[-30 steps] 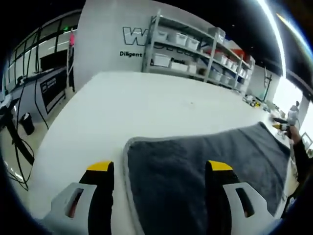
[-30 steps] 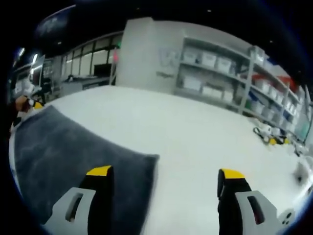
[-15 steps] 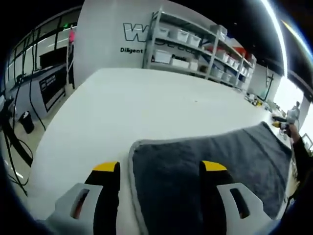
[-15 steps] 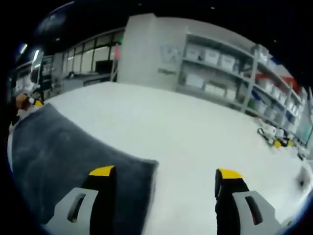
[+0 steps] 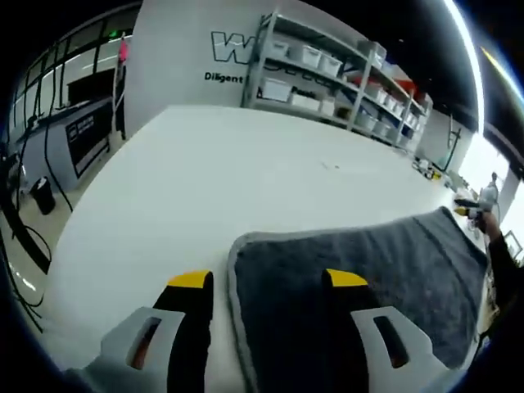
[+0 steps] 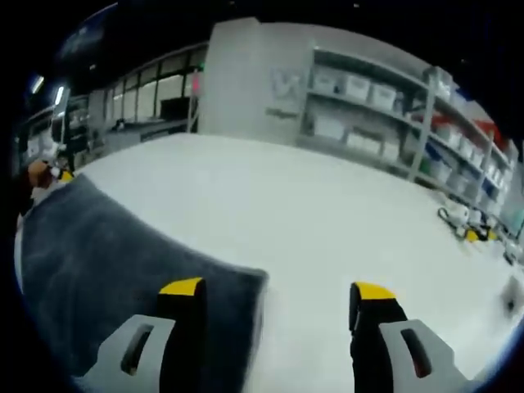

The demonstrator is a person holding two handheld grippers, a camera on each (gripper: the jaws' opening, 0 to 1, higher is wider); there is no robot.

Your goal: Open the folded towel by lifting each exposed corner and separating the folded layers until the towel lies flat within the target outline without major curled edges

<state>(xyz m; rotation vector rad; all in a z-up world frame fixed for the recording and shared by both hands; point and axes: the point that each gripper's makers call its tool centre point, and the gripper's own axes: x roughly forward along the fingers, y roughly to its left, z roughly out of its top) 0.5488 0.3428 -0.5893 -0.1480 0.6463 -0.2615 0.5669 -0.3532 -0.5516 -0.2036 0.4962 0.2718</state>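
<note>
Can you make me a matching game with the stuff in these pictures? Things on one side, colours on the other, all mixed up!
Things:
1. towel
2. table
3. tips of the left tool
4. bins on the shelves

Colours:
A. yellow
B. dark grey
C. white, flat and wide
D. white, up high in rows

Pairs: 1-B, 2-C, 3-A, 4-D

White table (image 5: 205, 172) before shelving (image 5: 327, 70) with bins.

Soft, fuzzy grey cloth towel (image 5: 385, 270), smooth matt white tabletop (image 5: 229, 164), metal shelf (image 5: 327, 74) with plastic bins (image 5: 274, 88), hand-held gripper (image 5: 266, 282) with yellow tips
</note>
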